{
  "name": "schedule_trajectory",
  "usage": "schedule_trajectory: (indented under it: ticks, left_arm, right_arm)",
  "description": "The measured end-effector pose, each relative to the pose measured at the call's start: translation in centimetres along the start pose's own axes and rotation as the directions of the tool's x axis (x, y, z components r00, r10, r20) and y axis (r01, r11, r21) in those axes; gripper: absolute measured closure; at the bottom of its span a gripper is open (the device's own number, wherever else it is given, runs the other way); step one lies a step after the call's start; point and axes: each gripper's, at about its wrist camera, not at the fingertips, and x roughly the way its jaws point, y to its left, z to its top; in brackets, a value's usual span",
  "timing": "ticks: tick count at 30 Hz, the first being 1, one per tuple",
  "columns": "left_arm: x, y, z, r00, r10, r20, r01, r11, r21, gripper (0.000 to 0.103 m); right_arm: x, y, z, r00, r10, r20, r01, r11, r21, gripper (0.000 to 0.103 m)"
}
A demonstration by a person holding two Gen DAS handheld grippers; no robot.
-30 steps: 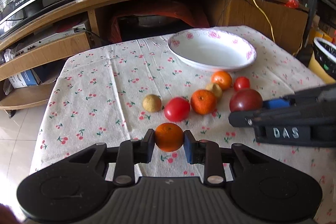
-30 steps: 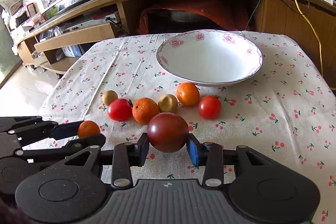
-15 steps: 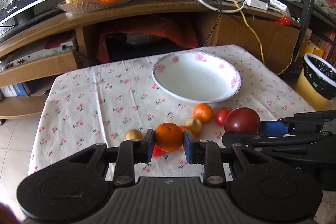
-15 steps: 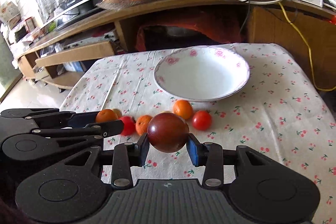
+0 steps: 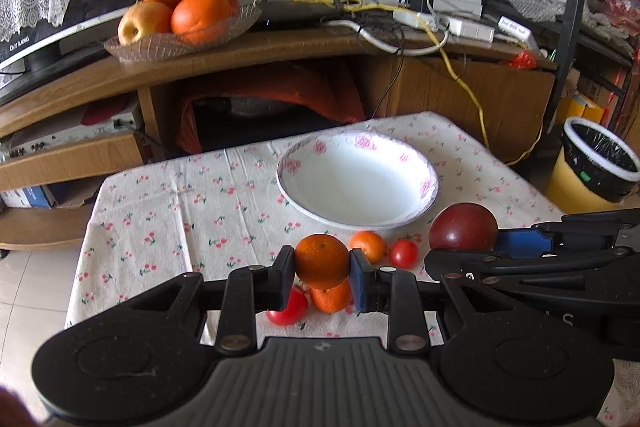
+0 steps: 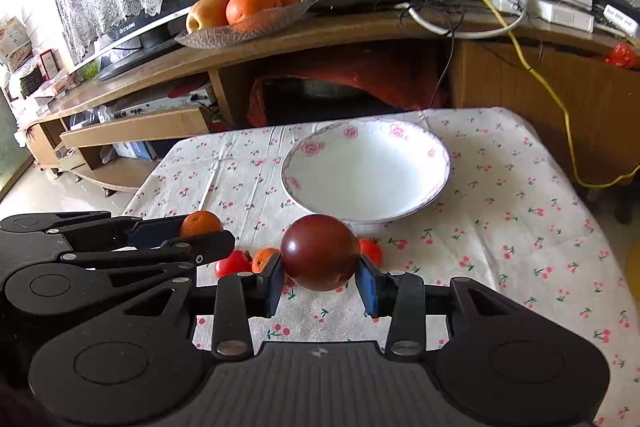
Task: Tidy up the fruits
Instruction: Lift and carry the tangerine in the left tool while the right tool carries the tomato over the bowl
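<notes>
My left gripper [image 5: 322,273] is shut on a small orange [image 5: 322,261] and holds it above the table. It also shows at the left of the right wrist view [image 6: 202,233]. My right gripper [image 6: 320,277] is shut on a dark red plum [image 6: 319,251], also lifted; the plum shows at the right in the left wrist view [image 5: 463,227]. An empty white bowl with pink flowers [image 5: 424,187] [image 6: 436,163] sits on the cherry-print tablecloth beyond both grippers. Below lie a small orange [image 5: 369,246], a red tomato [image 5: 404,253], another tomato [image 5: 289,309] and an orange [image 5: 332,299].
A wooden TV cabinet [image 5: 240,59] stands behind the table with a glass dish of oranges and an apple [image 5: 180,11], a router and cables. A yellow bin with a black liner [image 5: 596,167] stands right of the table. Tiled floor lies to the left.
Both grippers have risen with their fruits and tilted upward; the table fruits now sit low behind the fingers, and the bowl lies farther below in view.
</notes>
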Motion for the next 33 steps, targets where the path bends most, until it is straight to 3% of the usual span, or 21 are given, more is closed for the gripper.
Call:
schedule_trajectory:
  ticks: [9,15,33]
  left_arm:
    - [-0.7,0.4,2.9,0.999,-0.009,0.052,0.009,1.0,-0.008,0.067]
    - [2.2,1.2,4.3,1.0,-0.007,0.016,0.007,1.0,-0.025,0.067]
    - [10.0,-0.1,5.5,0.997,0.004,-0.072,0.0,0.998,0.059,0.068]
  right_arm:
    - [-1.5,0.6,2.6,0.998,-0.029,0.054,0.03,0.999,-0.013,0.068]
    - [0.9,-0.1,4.1,0.998,-0.029,0.051,0.029,1.0,-0.005,0.068]
    - [7.7,-4.3,5.2,0.997,-0.066,-0.046,0.069,0.995,0.065,0.068]
